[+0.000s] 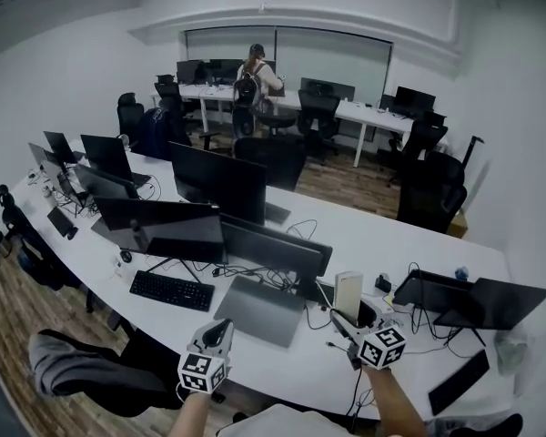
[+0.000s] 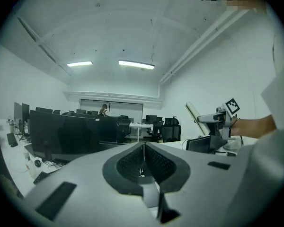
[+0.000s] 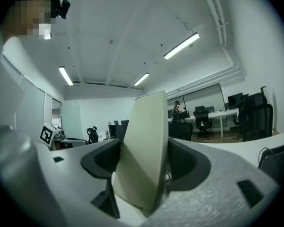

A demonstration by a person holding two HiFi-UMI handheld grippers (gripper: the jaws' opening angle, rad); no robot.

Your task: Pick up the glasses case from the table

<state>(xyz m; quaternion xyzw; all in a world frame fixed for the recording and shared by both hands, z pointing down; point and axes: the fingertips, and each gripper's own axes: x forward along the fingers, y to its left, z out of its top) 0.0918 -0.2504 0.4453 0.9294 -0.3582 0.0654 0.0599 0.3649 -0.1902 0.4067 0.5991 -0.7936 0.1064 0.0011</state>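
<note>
I've got the right hand-held gripper (image 1: 344, 320) at five o'clock in the head view, clamped on the pale glasses case (image 3: 144, 150) — pads on both broad sides, case standing nearly upright above the white bench (image 1: 364, 235). My left hand-held gripper (image 2: 143, 162) sits at seven o'clock, jaws pressed together on nothing — dark monitors (image 1: 220, 182) line up at eleven.

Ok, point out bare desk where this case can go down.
Bare: the near desk strip between the grey slab and the edge, and the wide stretch behind the monitors. Crowded: cables right of the case and behind the keyboard.
</note>
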